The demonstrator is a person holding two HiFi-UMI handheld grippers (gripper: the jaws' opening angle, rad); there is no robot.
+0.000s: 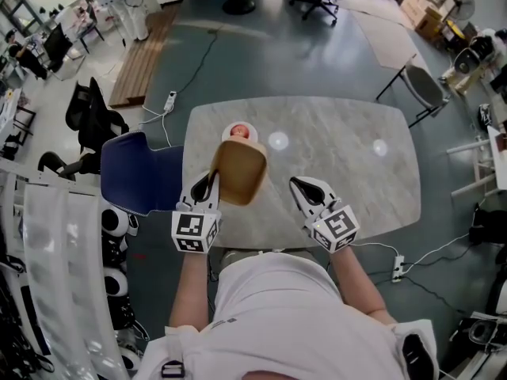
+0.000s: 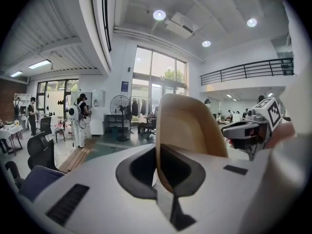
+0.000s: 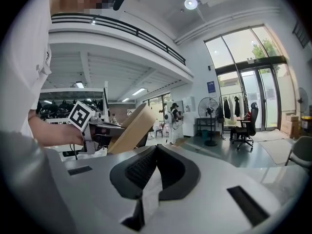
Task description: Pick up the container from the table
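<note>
Head view: left gripper [image 1: 212, 177] fingers [image 1: 203, 190] pinch container [image 1: 239, 172] near red-white object [image 1: 239, 132]; right gripper [image 1: 295, 183] fingers [image 1: 310, 190] together.

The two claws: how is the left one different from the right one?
The left claw is pinching the wall of the tan container; the right claw pinches nothing. The left claw touches the container; the right claw is apart from it, off to its side. Both claws are shut, and both hang over the near part of the table.
</note>
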